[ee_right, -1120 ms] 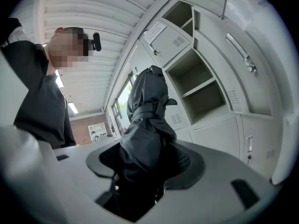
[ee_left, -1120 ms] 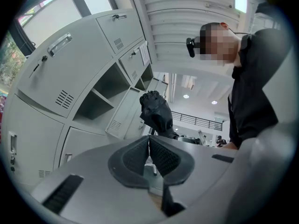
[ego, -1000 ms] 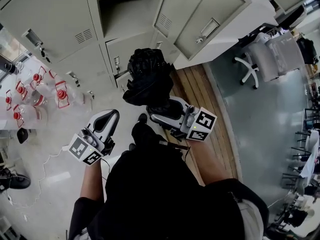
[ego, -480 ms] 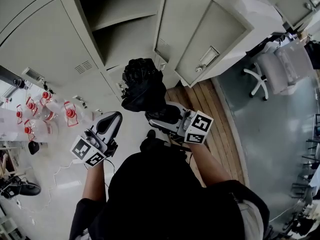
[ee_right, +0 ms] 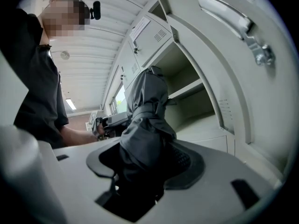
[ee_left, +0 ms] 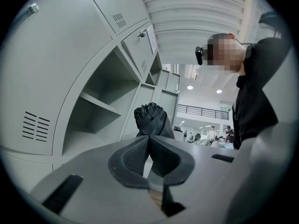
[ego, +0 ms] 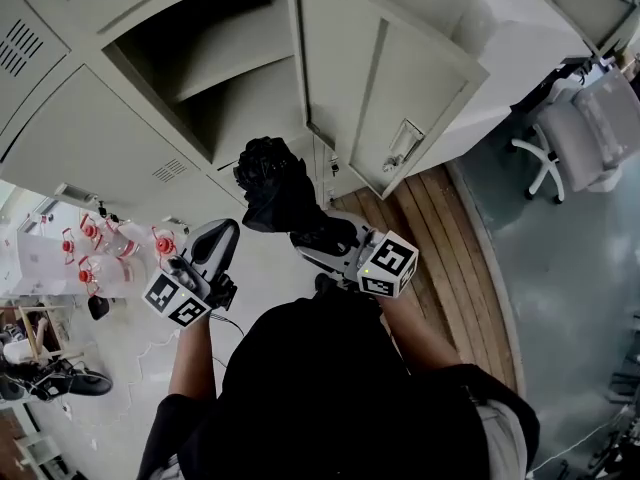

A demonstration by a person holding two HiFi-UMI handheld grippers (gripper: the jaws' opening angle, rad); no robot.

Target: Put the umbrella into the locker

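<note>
Grey metal locker bank [ego: 150,158], one compartment open with an inner shelf [ego: 215,63]; its grey door [ego: 390,98] stands swung out to the right. Folded black fabric umbrella [ego: 275,193], upright in front of and below the open compartment, outside it. Its lower end is clamped between the jaws of the right gripper [ego: 322,236], its bunched top rising above them. Left gripper [ego: 213,248], just beside, jaws pressed together on nothing.
</note>
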